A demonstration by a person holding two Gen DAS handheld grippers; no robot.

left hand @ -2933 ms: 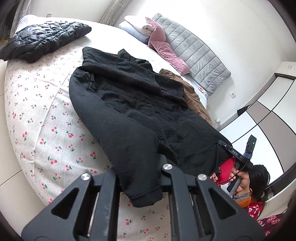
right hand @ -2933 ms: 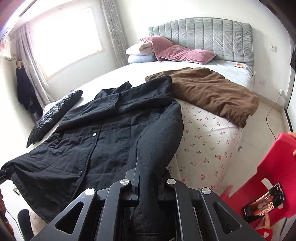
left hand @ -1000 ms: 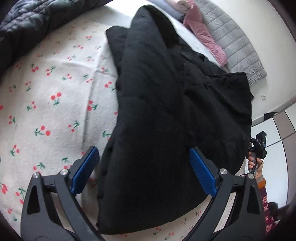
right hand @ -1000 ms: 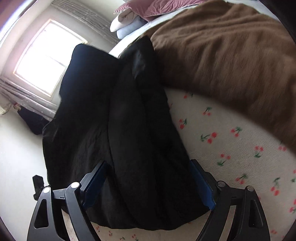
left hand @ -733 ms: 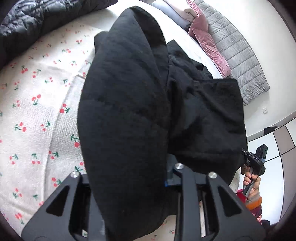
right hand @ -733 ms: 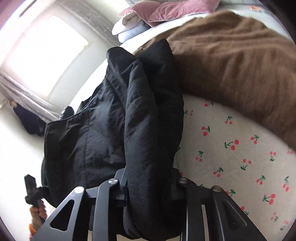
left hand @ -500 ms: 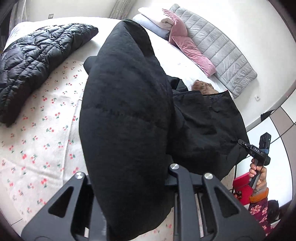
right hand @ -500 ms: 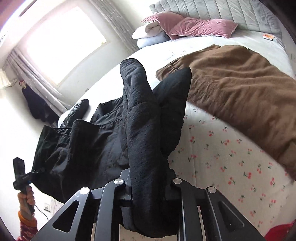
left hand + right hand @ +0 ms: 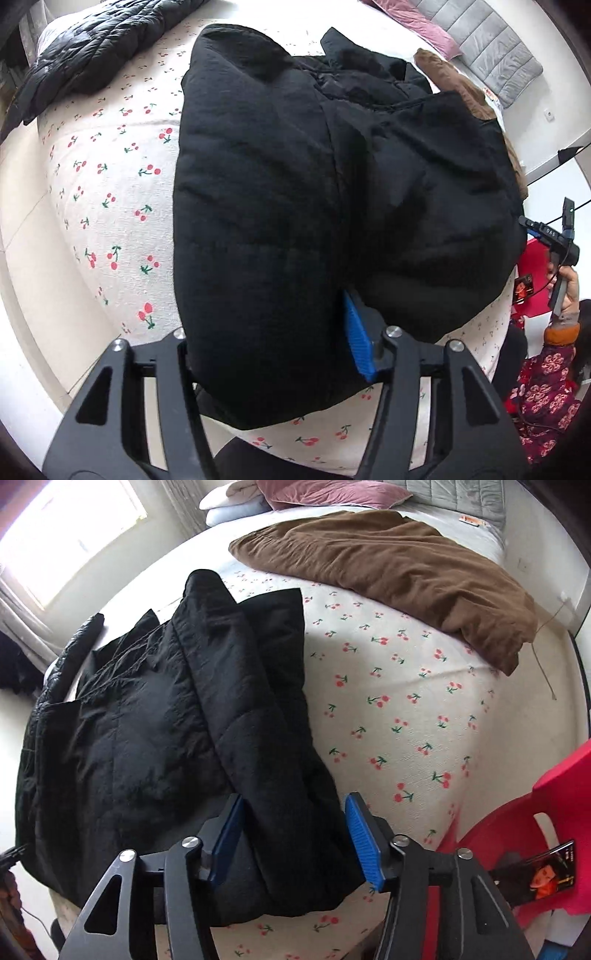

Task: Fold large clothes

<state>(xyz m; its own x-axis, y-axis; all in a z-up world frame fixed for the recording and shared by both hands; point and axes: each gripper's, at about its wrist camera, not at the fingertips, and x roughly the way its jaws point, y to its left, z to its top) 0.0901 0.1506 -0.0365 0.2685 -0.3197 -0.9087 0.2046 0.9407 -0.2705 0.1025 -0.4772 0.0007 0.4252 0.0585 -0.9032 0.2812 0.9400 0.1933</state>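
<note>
A large black padded coat (image 9: pixel 295 206) lies folded in a thick bundle on the cherry-print bed sheet (image 9: pixel 103 177); it also shows in the right wrist view (image 9: pixel 177 731). My left gripper (image 9: pixel 273 343) straddles the coat's near fold; its right blue pad (image 9: pixel 357 343) shows and the left pad is hidden under cloth. The jaws stand apart. My right gripper (image 9: pixel 291 834) is open, its blue pads (image 9: pixel 364 840) either side of the coat's near edge without pinching it. The right gripper also shows at the far right of the left wrist view (image 9: pixel 554 240).
A brown blanket (image 9: pixel 388 565) lies at the bed's far right. A black quilted jacket (image 9: pixel 96 44) lies at the far left. Pink and white pillows (image 9: pixel 317 491) rest by the grey headboard. A red plastic chair (image 9: pixel 535 834) with a phone stands beside the bed.
Both grippers lowered the lifted coat fold back onto the bed toward the near edge and opened their jaws; half a second ago both were shut on the raised cloth.
</note>
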